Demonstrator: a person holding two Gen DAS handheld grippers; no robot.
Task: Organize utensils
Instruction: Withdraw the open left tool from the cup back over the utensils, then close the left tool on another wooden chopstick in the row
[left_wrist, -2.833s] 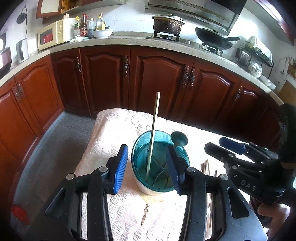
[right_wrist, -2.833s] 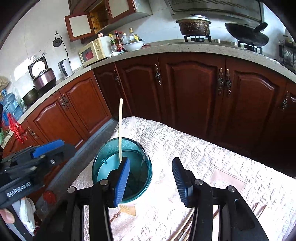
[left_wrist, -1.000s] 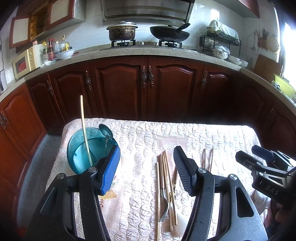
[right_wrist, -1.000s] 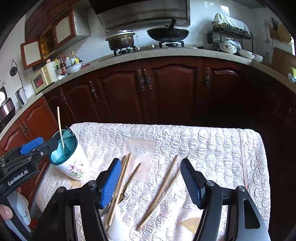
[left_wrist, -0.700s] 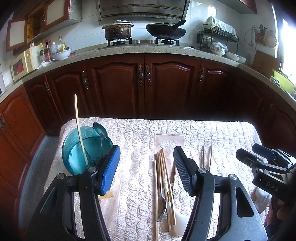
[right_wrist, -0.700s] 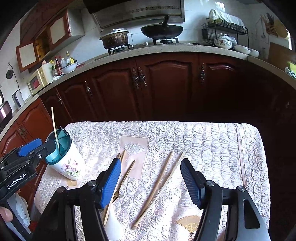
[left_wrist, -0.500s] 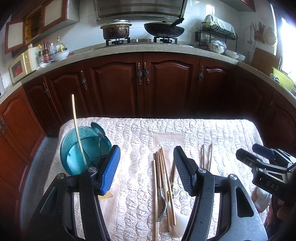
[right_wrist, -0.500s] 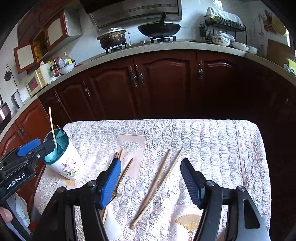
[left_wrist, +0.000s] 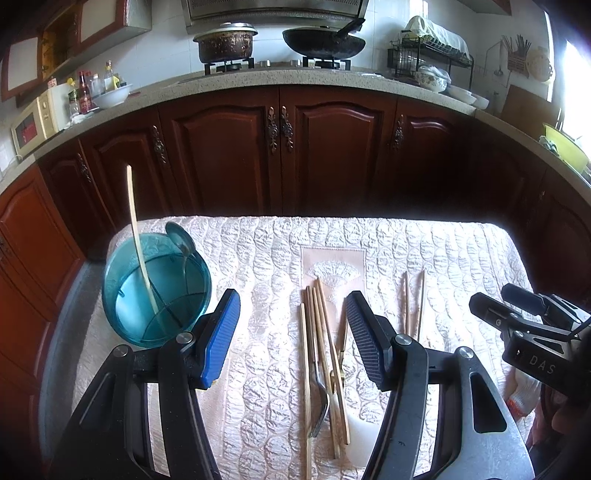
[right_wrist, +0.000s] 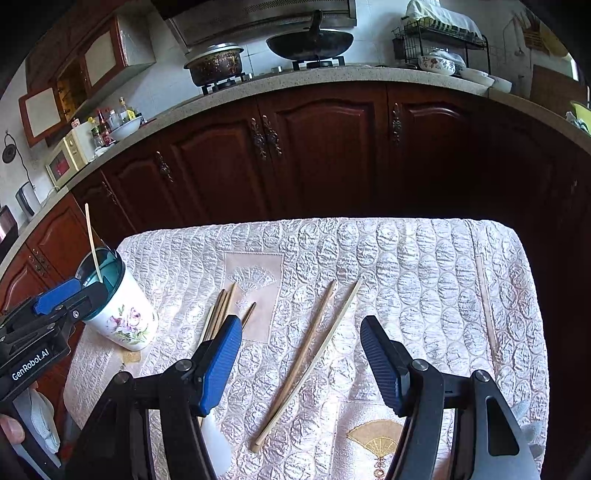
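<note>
Over the loose chopsticks (left_wrist: 325, 350) now, away from the cup (left_wrist: 157, 291), left gripper (left_wrist: 291, 332) and right gripper (right_wrist: 301, 358) spread, empty

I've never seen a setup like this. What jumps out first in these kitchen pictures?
Two black tools with blue pads fill the foreground, the left tool and the right tool, both open above a quilted tablecloth. Loose chopsticks lie scattered across the cloth. At its left edge stands a teal-rimmed floral cup, already holding one chopstick and a spoon.
</note>
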